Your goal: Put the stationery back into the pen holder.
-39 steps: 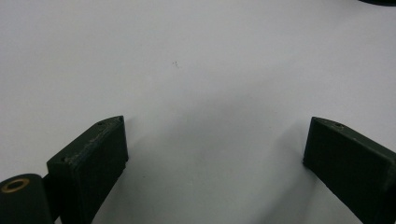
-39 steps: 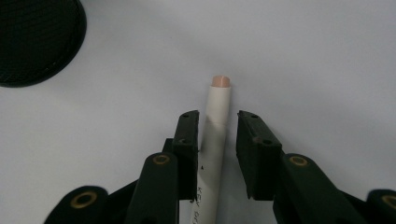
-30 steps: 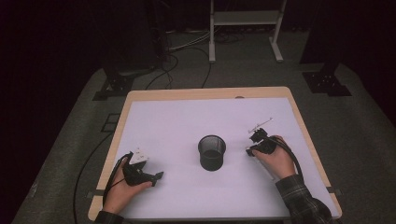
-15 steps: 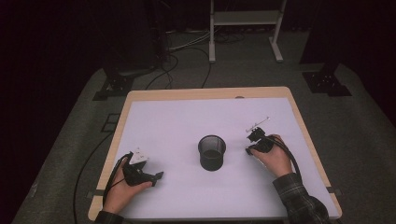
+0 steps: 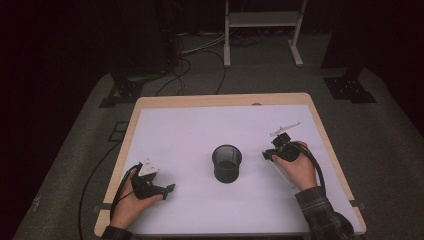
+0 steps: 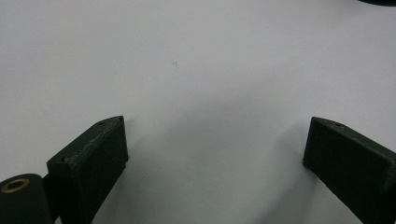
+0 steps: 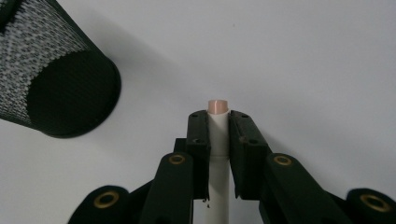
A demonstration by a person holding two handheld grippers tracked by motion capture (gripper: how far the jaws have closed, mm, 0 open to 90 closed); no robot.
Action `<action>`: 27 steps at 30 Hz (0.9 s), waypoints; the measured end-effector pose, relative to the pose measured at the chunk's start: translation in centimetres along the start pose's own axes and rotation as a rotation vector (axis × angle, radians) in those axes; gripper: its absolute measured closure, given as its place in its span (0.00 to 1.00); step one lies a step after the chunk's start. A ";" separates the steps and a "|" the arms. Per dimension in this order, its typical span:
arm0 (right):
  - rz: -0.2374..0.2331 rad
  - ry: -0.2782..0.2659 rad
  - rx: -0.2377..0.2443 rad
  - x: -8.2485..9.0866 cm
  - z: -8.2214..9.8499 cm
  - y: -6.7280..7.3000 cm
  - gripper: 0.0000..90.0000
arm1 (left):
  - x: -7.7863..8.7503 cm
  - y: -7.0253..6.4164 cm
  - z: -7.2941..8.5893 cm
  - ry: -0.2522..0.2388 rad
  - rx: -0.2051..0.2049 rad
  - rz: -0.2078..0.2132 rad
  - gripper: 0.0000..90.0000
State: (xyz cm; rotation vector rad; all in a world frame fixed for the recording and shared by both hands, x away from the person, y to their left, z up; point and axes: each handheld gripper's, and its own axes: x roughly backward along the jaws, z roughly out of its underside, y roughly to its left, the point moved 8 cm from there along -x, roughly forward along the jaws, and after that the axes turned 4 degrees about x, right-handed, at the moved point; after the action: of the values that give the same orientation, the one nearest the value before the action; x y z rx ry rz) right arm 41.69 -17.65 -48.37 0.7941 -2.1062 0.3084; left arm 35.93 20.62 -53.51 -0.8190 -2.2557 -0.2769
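Gripping pen (image 7: pixel 218 135) mid-barrel, right gripper (image 7: pixel 218 115) jaws clenching it above bench (image 5: pixel 190 130), cup (image 5: pixel 226 163) nearby. Pen looking light, stiff, slick plastic, maybe slipping. Left gripper (image 6: pixel 215 135) jaws sitting released, empty.

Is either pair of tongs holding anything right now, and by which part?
The right tongs clamp a white pen just behind its pinkish end. The left tongs stand open, empty.

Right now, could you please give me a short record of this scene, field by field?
surface: white table top
container: black mesh cup, upright, mid-table
held thing: white pen-like stick with a pale tip
right gripper: shut on the stick, beside the cup
left gripper: open, nothing between its jaws, low over the table
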 end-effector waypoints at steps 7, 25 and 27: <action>-0.041 -0.091 0.001 1.9 -1.7 0.9 0.87 | 0.0 0.0 0.0 -0.001 0.004 0.001 0.06; -0.107 -0.230 0.072 4.7 -6.8 3.9 0.86 | 0.0 0.0 0.0 0.003 0.002 0.001 0.06; -0.109 -0.233 0.083 4.6 -7.3 4.2 0.87 | 0.0 0.0 0.0 0.004 0.002 0.001 0.06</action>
State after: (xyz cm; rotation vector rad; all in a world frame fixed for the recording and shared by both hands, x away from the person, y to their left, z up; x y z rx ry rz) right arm 41.57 -12.97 -39.97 1.0328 -2.2665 0.2563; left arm 35.89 20.64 -53.51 -0.8180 -2.2520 -0.2759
